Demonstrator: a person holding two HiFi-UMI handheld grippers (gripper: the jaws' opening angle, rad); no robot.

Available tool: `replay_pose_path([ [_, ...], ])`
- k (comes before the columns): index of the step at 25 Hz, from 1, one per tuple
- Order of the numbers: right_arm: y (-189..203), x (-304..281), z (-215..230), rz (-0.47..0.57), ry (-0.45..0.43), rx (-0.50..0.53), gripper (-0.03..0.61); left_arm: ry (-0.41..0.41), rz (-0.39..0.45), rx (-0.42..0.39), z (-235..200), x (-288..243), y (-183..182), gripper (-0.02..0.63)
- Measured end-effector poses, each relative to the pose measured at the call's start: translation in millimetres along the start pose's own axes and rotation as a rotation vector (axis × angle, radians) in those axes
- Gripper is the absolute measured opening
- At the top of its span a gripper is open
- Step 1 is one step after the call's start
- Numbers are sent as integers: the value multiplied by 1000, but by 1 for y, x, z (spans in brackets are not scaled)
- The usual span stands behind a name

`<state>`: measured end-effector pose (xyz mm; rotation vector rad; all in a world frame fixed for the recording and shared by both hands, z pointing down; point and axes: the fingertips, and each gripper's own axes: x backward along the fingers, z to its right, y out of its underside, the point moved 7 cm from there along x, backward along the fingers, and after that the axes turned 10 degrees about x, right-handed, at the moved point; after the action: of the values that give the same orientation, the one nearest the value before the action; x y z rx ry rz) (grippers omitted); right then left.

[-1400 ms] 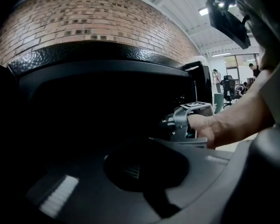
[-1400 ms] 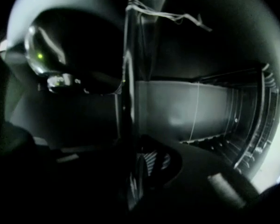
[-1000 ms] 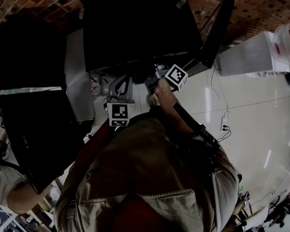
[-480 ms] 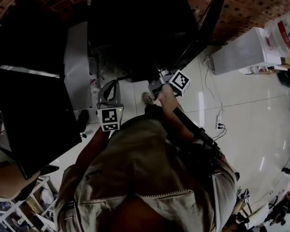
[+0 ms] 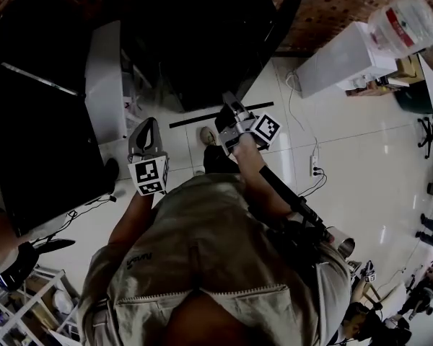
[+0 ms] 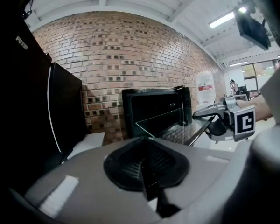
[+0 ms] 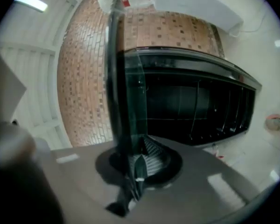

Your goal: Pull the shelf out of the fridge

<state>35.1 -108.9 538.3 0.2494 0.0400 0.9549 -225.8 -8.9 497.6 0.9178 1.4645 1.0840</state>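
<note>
Clamping right gripper (image 7: 136, 167) tight on thin edge of glass shelf (image 7: 129, 92), left gripper (image 6: 143, 171) closed and empty; probably stiff, heavy, slippery, breakable, needs support underneath.

Looks like an open-plan office/lab: brick wall (image 6: 130, 55), glossy white floor tiles (image 5: 375, 164), water cooler (image 5: 339, 63) upper right, ceiling strip light (image 6: 222, 19), power strip (image 5: 314, 166) on floor.

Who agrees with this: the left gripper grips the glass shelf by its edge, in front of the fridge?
Not quite. The right gripper, not the left, grips the glass shelf by its edge, in front of the fridge. The right gripper view shows its jaws shut on the glass. The left gripper is shut with nothing between its jaws.
</note>
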Motion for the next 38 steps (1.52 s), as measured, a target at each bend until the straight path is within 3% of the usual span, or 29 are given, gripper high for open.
replay_pose_path([
  [10,15,78,-66,25,-62,7,12,-15,46,76,12,52,7,6],
  [18,3,128,-110,48,-95,1,14,-7,75,61,44,71,-2,6],
  [32,-51,210,-118,-21,-172,-14,14,-113,103,-8,159,118,-28,6],
  [38,-46,227,-112,-34,-182,-30,15,-146,124,-17,173,140,-23,6],
])
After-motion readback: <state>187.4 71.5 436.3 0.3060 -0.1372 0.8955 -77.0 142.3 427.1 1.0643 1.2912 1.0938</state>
